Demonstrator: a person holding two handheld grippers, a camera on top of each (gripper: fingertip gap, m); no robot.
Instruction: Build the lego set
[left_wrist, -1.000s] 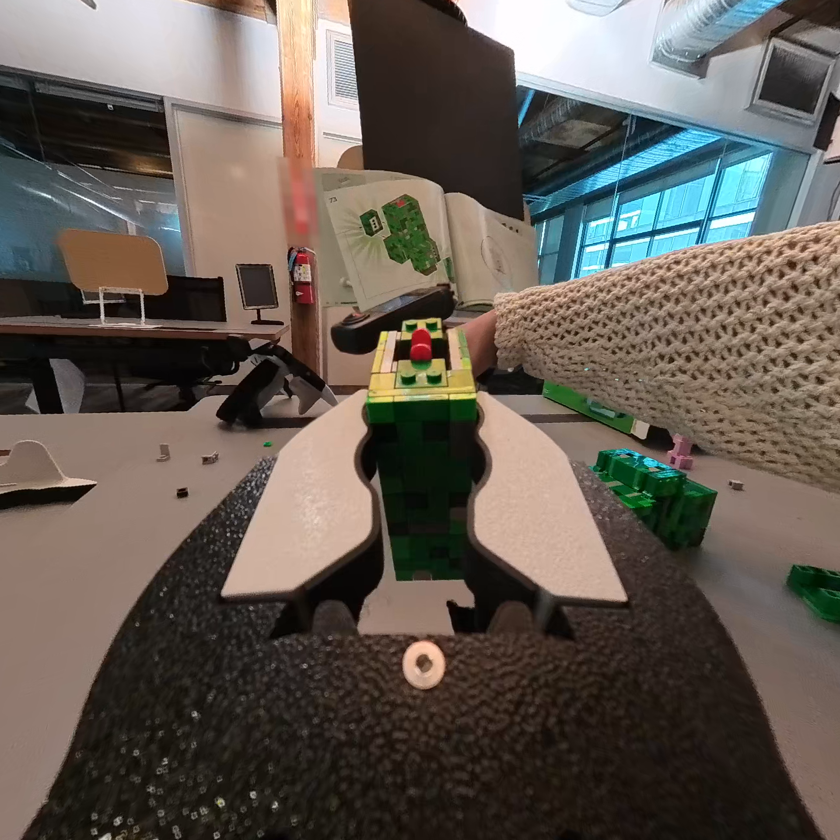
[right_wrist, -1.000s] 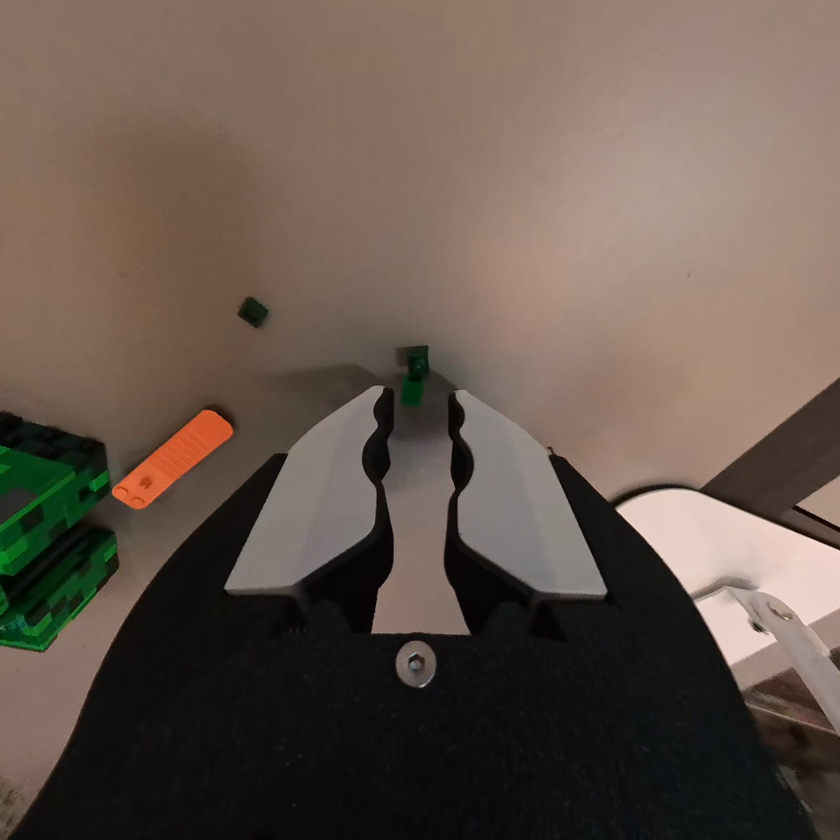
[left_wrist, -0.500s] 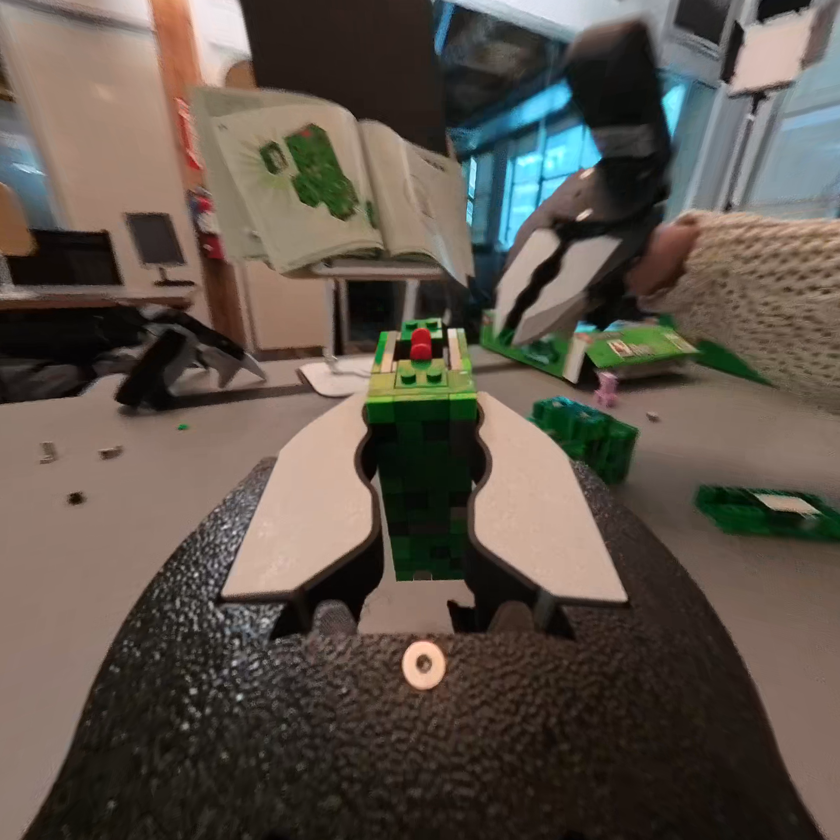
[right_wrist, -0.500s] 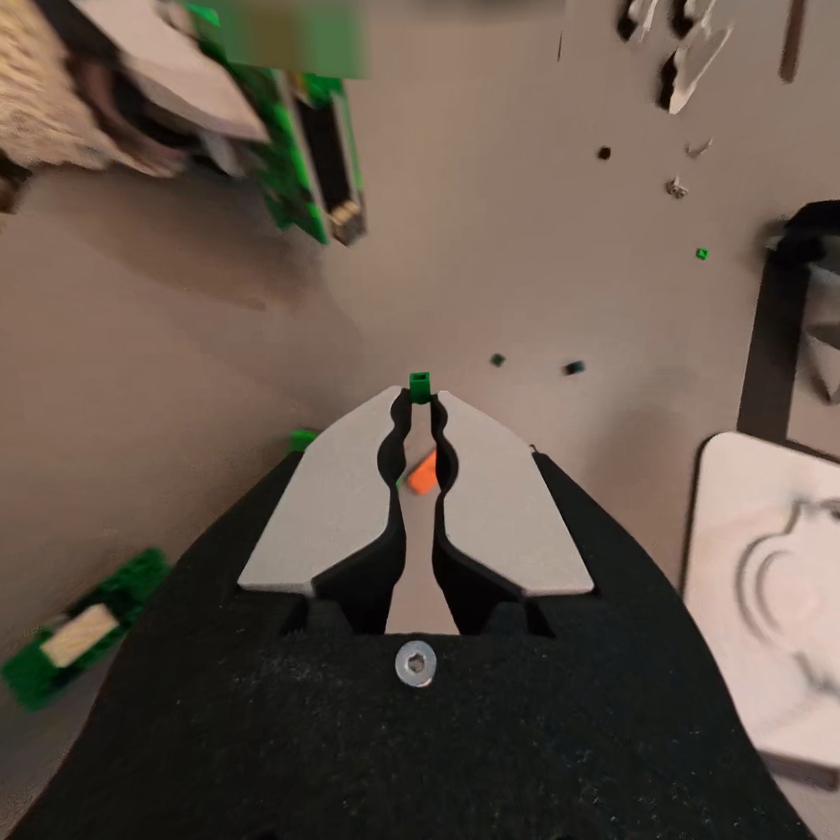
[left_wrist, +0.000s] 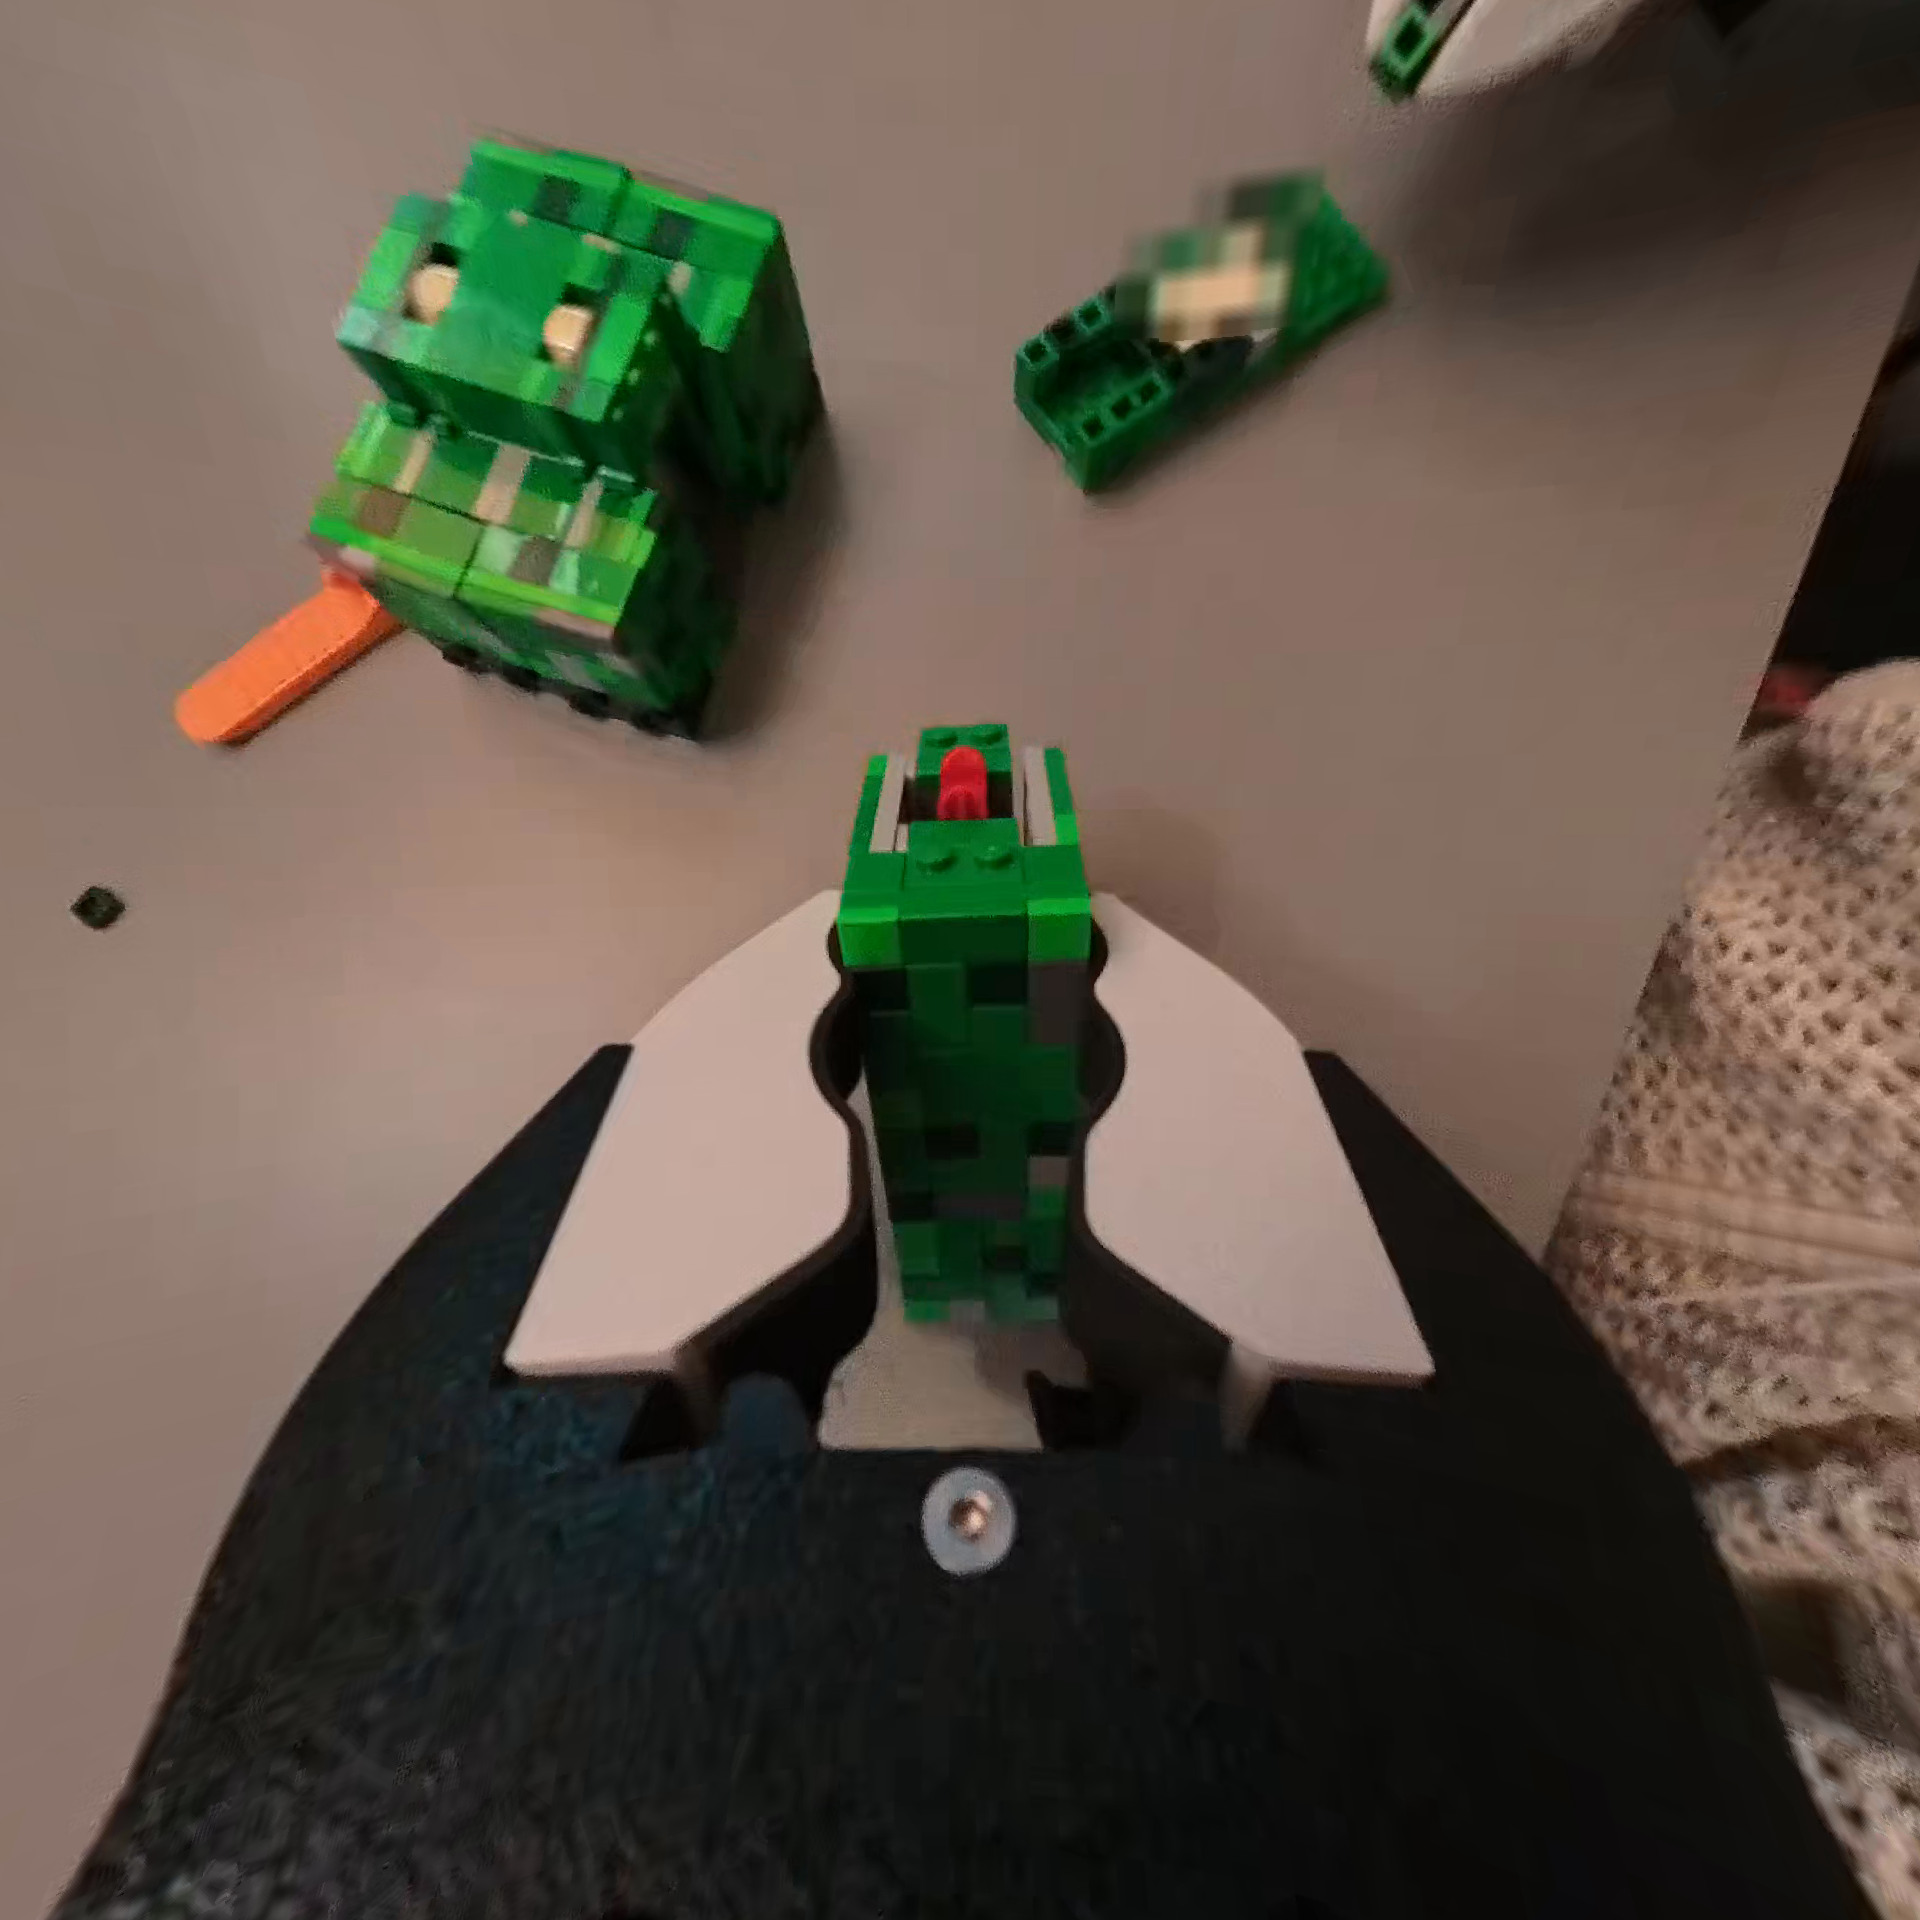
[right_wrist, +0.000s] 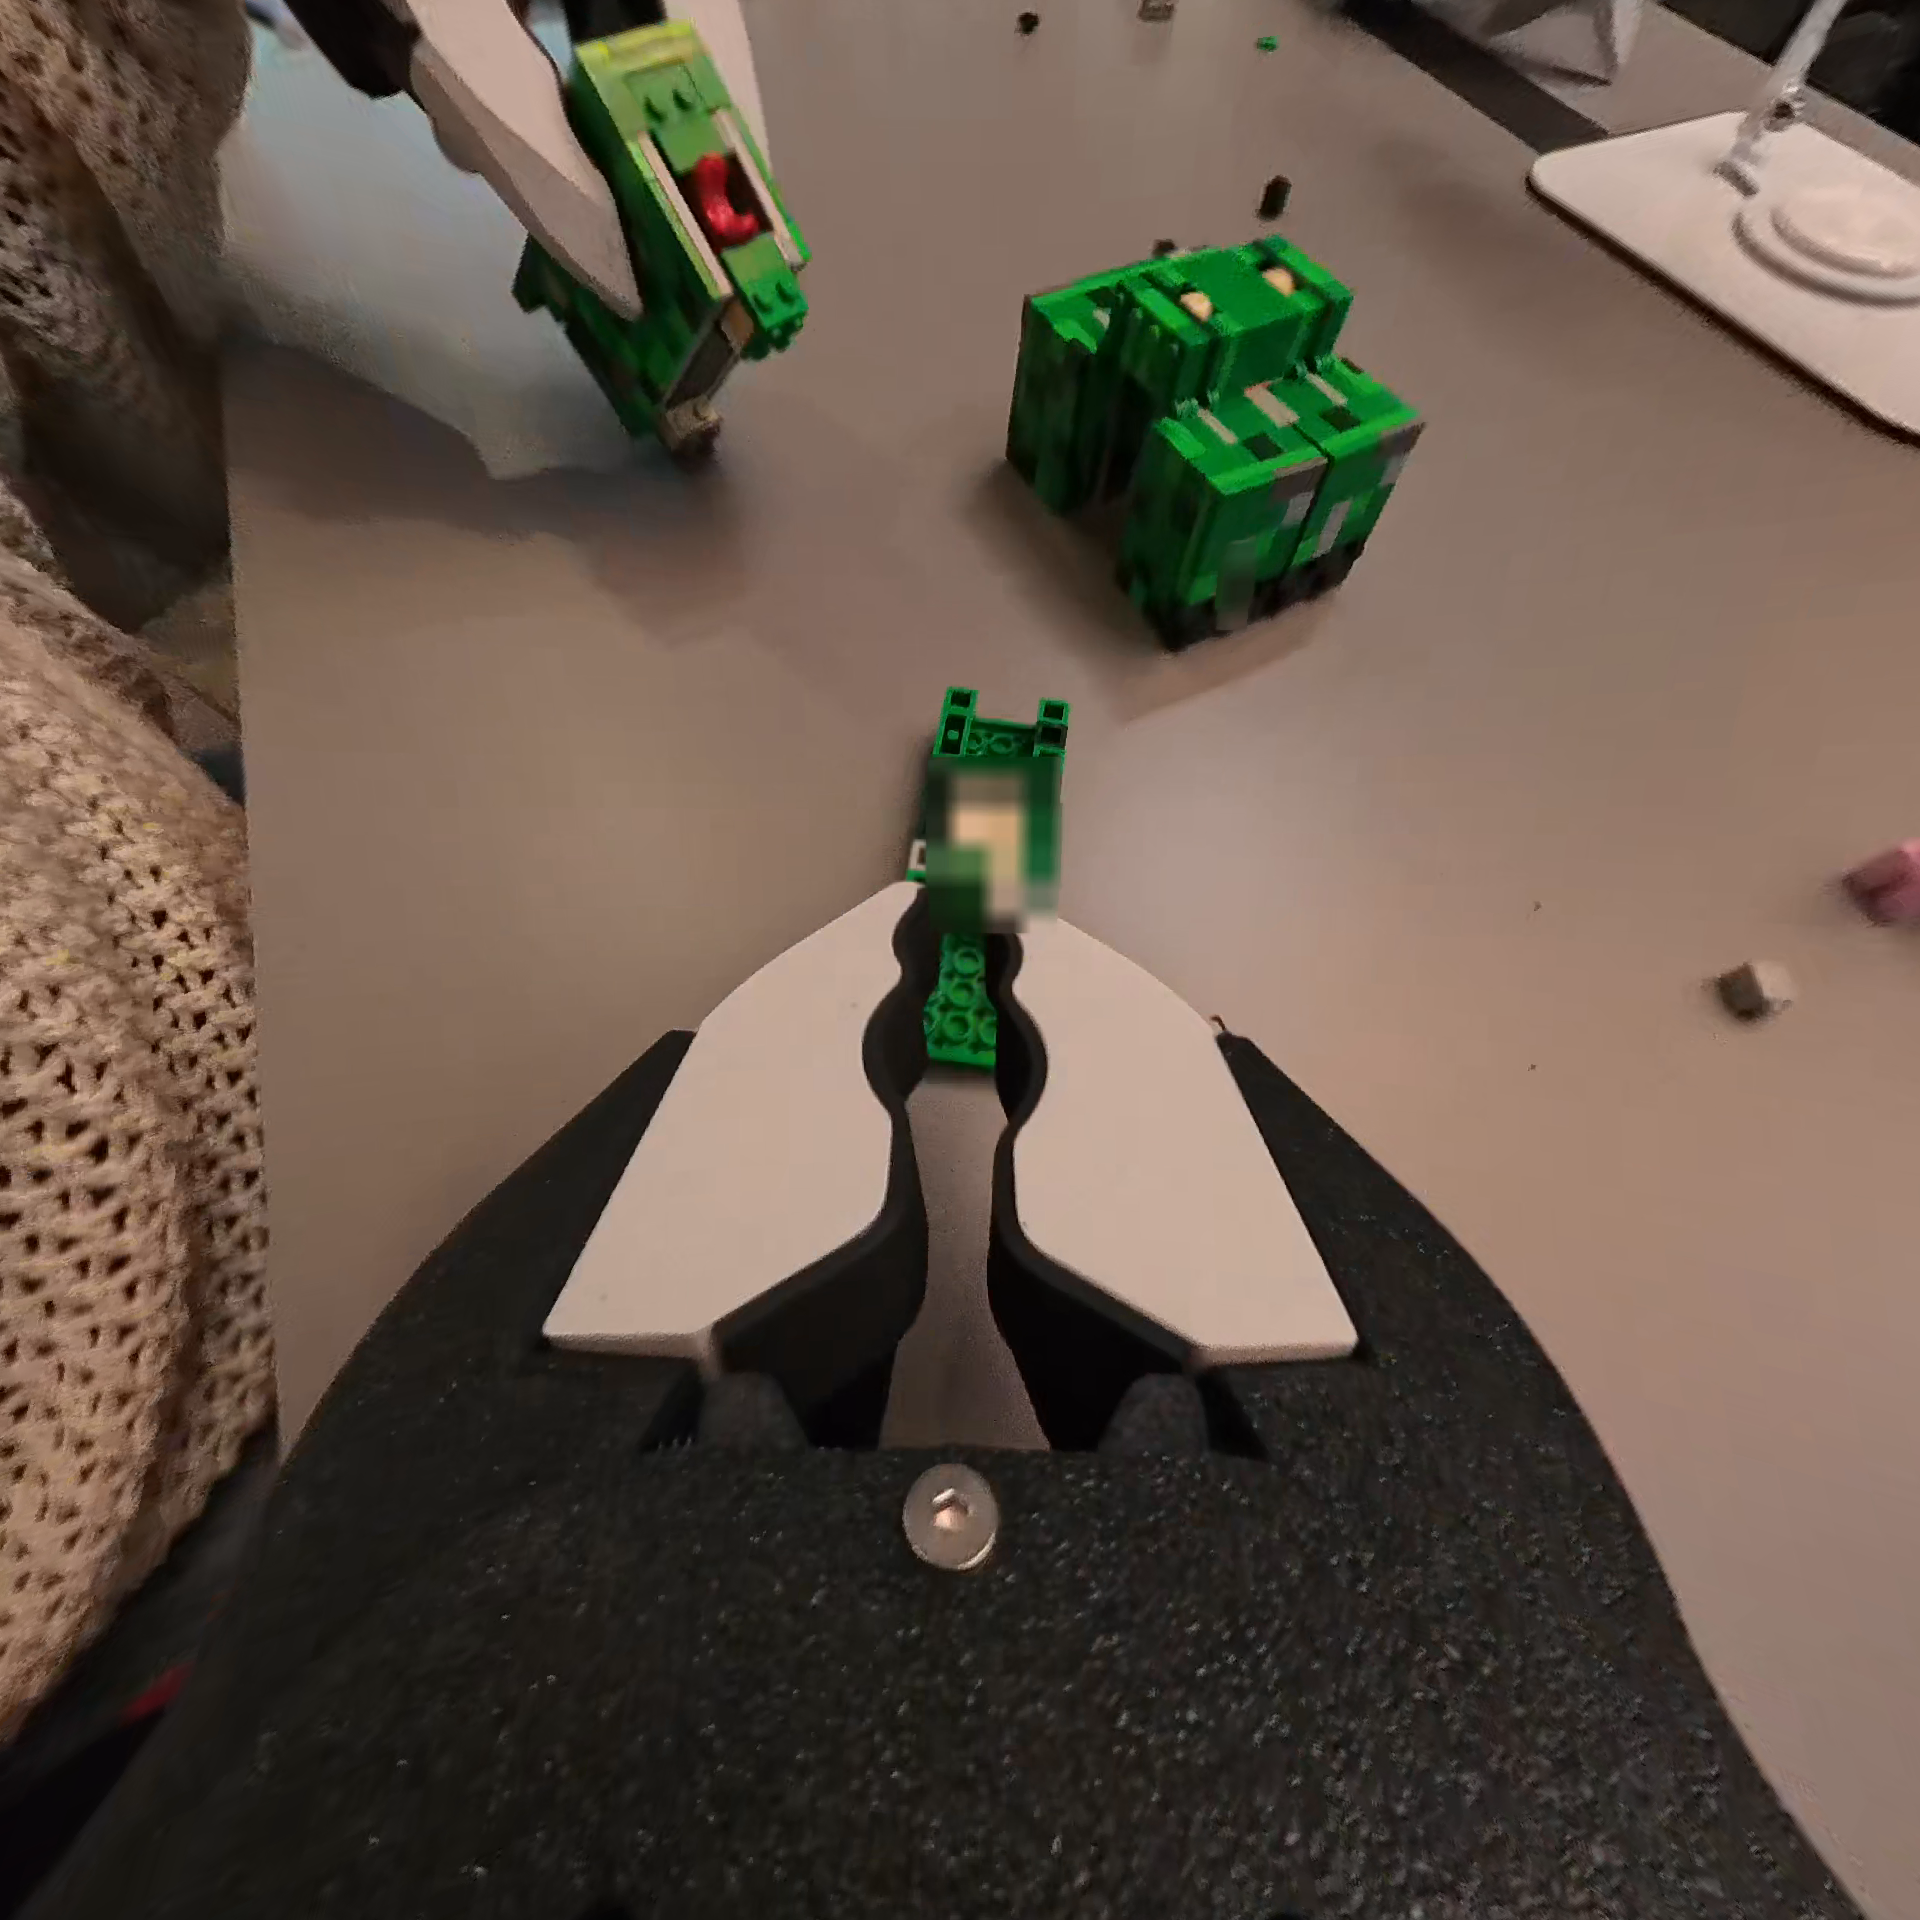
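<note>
My left gripper (left_wrist: 966, 920) is shut on a tall green lego column (left_wrist: 966, 1091) with a red pin (left_wrist: 961, 779) in its open top, and holds it above the grey table. The right wrist view shows it at the upper left (right_wrist: 675, 260). My right gripper (right_wrist: 971, 899) is shut; a mosaic patch hides its tips. In the left wrist view its fingertip (left_wrist: 1486, 42) holds a small green brick (left_wrist: 1397, 52). It hovers over a flat green lego piece (right_wrist: 997, 727) lying on the table. A large green block assembly (left_wrist: 561, 416) stands farther off (right_wrist: 1216, 416).
An orange brick separator (left_wrist: 281, 665) lies against the large assembly. A small dark piece (left_wrist: 99, 907), a pink piece (right_wrist: 1886, 894) and a grey piece (right_wrist: 1751, 987) lie loose. A white stand base (right_wrist: 1766, 208) sits at the far right. Knit sleeves (right_wrist: 104, 935) border the table edge. About 20 centimeters separates my left fingertips from my right. It is some 20 centimeters from my right tips to the grey piece (right_wrist: 1751, 987).
The right gripper closed on the small green brick, lifted it and moved over the flat green piece. The left gripper tilted down toward the table, still holding the column.
</note>
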